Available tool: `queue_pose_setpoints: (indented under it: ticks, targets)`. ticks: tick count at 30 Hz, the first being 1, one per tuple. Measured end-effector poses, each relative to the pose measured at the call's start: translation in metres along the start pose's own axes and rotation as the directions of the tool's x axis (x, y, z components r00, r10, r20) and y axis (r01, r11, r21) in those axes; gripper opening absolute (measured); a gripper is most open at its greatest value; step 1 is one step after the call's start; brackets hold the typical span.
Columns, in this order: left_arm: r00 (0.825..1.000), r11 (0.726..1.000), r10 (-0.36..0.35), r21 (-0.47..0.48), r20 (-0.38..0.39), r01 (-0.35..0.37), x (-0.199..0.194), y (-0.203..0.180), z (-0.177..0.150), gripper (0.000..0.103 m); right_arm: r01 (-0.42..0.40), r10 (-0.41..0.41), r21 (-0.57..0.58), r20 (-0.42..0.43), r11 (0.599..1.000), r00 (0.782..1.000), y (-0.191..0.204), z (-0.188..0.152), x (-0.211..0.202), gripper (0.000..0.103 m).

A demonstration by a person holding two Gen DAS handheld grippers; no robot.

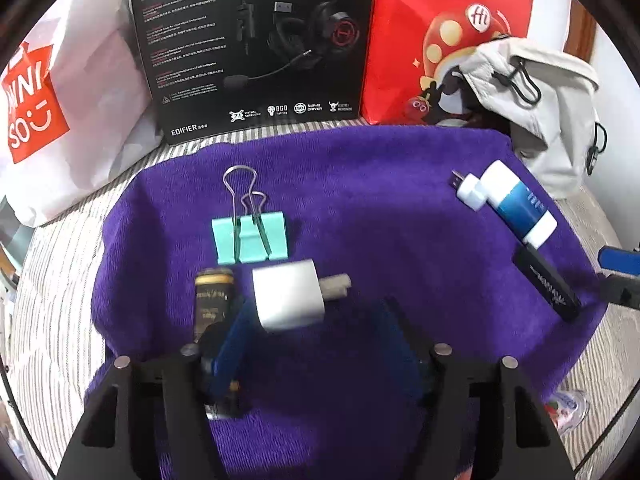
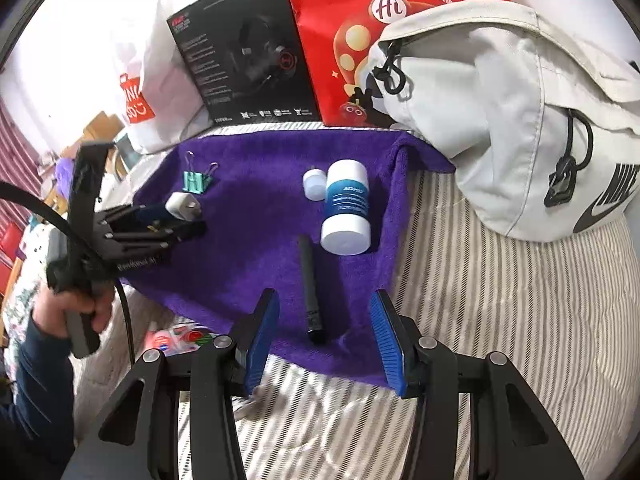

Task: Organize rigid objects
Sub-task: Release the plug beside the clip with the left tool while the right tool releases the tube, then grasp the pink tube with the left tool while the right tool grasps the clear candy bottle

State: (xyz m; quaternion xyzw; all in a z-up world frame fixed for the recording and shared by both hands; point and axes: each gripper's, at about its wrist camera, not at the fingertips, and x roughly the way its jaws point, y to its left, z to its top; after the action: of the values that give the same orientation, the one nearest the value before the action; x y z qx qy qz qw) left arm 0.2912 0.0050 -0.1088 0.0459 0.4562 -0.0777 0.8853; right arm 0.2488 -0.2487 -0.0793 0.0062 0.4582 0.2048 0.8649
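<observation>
Purple towel point(image 1: 360, 184) spread on a striped bed point(image 2: 500, 300); contents listed left to right. Left group: dark bottle with gold cap point(image 1: 214, 300), label too blurred to read; mint binder clip point(image 1: 250, 238) just beyond it, wire handles pointing away from the camera; white plug adapter point(image 1: 286, 300), prongs pointing right. The left gripper point(image 1: 316, 332) sits low over this group, its jaws spread wide; the adapter rests against the left finger's blue pad with nothing pinching it from the right, so it appears held by neither jaw. Right group: small white plug point(image 1: 472, 192) touching a white tube with a blue band point(image 1: 516, 204), band lettering seemingly "ADMD" in the right wrist view, finer print illegible; black stick point(image 2: 310, 288), script marking unreadable. The right gripper point(image 2: 326, 340) hangs wide open and empty, and the black stick lies between its blue pads, long axis running straight away from the camera along the fingers, near end closest. Judgement: the right gripper is far nearer the stick and already straddles it; a short descent and closure across its narrow width would do. Backdrop writing: white "MINISO" bag point(image 1: 60, 92); black "EDIFIER" headset box point(image 1: 256, 40), "HECATE" on top; red bag point(image 1: 440, 32) with "Hi" and Chinese text; grey Nike-logo backpack point(image 2: 520, 120).
</observation>
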Motion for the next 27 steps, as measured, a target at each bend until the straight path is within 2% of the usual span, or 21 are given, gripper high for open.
queue_pose_setpoints:
  ticks: [5,12,20,24,27]
  targets:
    - [1.0,1.0,-0.003,-0.021,-0.001,0.003,-0.011,0.002,-0.008,0.064,0.009,-0.009,-0.011,0.021,1.0,1.0,0.007,-0.01,-0.018,0.048]
    - [0.998,0.999,0.014,-0.051,0.055,-0.011,-0.059,-0.006,-0.02,0.064,0.013,-0.014,0.027,0.026,1.0,1.0,0.003,-0.039,-0.043,0.049]
    - [1.0,0.999,0.016,-0.046,0.024,-0.015,-0.09,-0.026,-0.072,0.064,0.001,-0.005,0.111,0.034,0.994,0.999,-0.005,-0.076,-0.066,0.049]
    - [0.999,0.996,-0.043,-0.074,0.014,0.044,-0.101,-0.032,-0.097,0.064,0.012,-0.015,0.096,0.033,0.995,0.999,-0.001,-0.088,-0.072,0.051]
    - [1.0,0.998,0.01,-0.058,-0.018,-0.011,-0.096,-0.041,-0.109,0.064,0.022,-0.025,0.089,0.038,0.996,0.999,0.004,-0.097,-0.078,0.051]
